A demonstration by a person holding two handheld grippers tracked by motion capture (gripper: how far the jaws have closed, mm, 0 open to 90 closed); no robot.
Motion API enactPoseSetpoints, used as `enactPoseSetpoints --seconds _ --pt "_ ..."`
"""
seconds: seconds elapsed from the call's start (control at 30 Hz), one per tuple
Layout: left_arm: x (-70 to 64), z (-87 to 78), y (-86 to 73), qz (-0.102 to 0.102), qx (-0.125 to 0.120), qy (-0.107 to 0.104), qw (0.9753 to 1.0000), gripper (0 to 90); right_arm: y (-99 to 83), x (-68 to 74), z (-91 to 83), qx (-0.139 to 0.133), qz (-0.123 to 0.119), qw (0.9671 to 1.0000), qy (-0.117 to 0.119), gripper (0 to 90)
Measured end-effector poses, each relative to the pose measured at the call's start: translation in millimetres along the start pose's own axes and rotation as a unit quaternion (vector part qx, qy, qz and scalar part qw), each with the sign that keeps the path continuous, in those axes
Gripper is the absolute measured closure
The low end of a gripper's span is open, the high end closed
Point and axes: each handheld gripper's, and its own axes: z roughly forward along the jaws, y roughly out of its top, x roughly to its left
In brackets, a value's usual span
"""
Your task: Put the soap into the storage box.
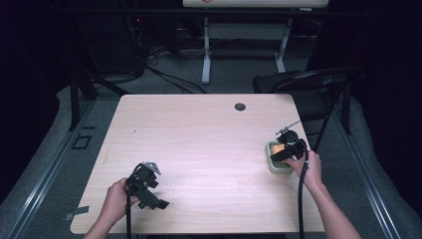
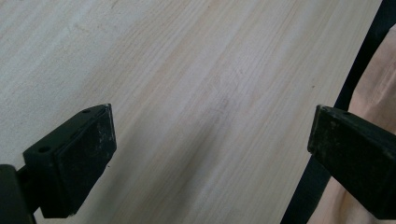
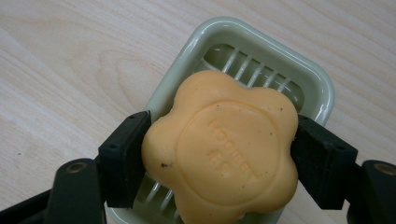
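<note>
Right gripper view: right gripper (image 3: pixel 219 154) clamps the soap (image 3: pixel 222 149) by its lobed sides, over the soap dish (image 3: pixel 299 79).
Soap: light, firm, likely slick; scalloped notches suit the pads.
Left gripper (image 2: pixel 205 154): wide open, empty, over the worktop (image 2: pixel 187 70).

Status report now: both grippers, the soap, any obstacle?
Right gripper shut on soap, over green dish. Left gripper open, empty, above table. No obstacle seen.
</note>
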Motion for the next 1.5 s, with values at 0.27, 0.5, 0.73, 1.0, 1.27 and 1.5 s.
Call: enactPoseSetpoints --seconds 0.27,0.5,0.73,1.0,1.27,1.5 --pt "0.1 0.3 0.1 -0.001 0.000 0.000 1.0000 1.3 0.0 -1.7 0.6 0.013 0.004 0.9999 -0.002 26.2" --pt "0.1 0.4 0.3 -0.002 -0.002 0.001 1.0000 1.3 -0.3 -0.8 1.3 0.008 0.008 0.9999 0.000 25.6" --pt "0.0 -0.1 0.0 0.000 0.000 0.000 1.0000 1.3 0.0 1.6 -7.0 -0.010 0.004 0.9999 0.003 20.2" --pt "-0.4 -0.5 0.2 0.000 -0.003 0.000 1.0000 1.3 0.7 7.5 -18.0 -0.020 -0.005 0.9997 0.012 15.5" --pt "-0.5 -1.0 0.0 -0.001 -0.004 0.000 1.0000 1.3 -3.3 19.6 -41.7 -0.028 -0.028 0.9989 0.025 13.6" --pt "-0.8 -1.1 0.3 -0.001 -0.003 0.002 1.0000 1.3 -12.7 28.8 -58.9 -0.035 -0.042 0.9981 0.030 13.2"
